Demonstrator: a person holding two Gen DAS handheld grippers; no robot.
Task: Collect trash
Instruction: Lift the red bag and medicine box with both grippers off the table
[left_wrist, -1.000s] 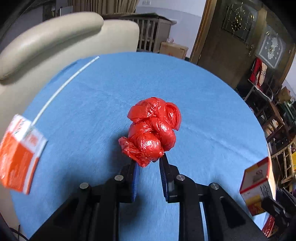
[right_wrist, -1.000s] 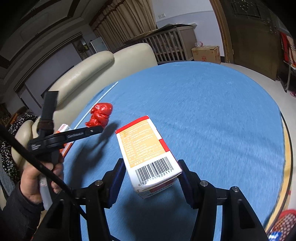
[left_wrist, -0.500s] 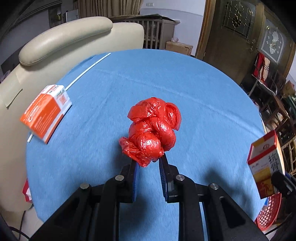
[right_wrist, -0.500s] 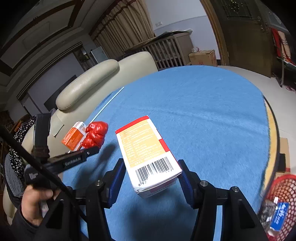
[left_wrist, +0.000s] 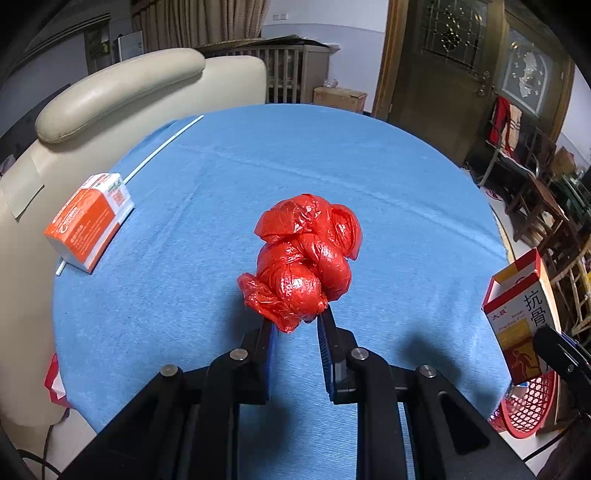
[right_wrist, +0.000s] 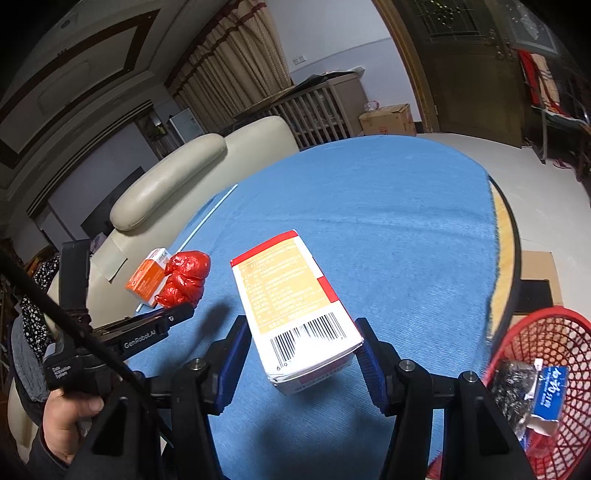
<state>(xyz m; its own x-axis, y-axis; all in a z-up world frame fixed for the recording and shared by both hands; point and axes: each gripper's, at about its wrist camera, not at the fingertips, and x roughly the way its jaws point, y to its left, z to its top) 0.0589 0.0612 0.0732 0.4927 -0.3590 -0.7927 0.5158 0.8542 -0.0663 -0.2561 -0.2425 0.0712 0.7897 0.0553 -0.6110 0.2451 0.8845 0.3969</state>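
My left gripper (left_wrist: 295, 325) is shut on a crumpled red plastic bag (left_wrist: 304, 258) and holds it above the blue round table (left_wrist: 369, 177); the bag also shows in the right wrist view (right_wrist: 184, 277). My right gripper (right_wrist: 301, 354) is shut on a yellow and red carton (right_wrist: 295, 302), held above the table; the carton shows at the right edge of the left wrist view (left_wrist: 521, 314). An orange and white box (left_wrist: 90, 221) lies on the table's left edge. A red mesh basket (right_wrist: 535, 387) with some trash in it stands below the table's right edge.
A white straw (left_wrist: 162, 147) lies on the table by the orange box. A cream armchair (left_wrist: 110, 96) stands behind the table on the left. Chairs and shelves (left_wrist: 535, 192) stand at the right. A cardboard box (right_wrist: 388, 118) sits on the floor beyond.
Both grippers have drawn back and up from the table with their loads. The orange box now looks farther off, and the red basket has come into the right wrist view.
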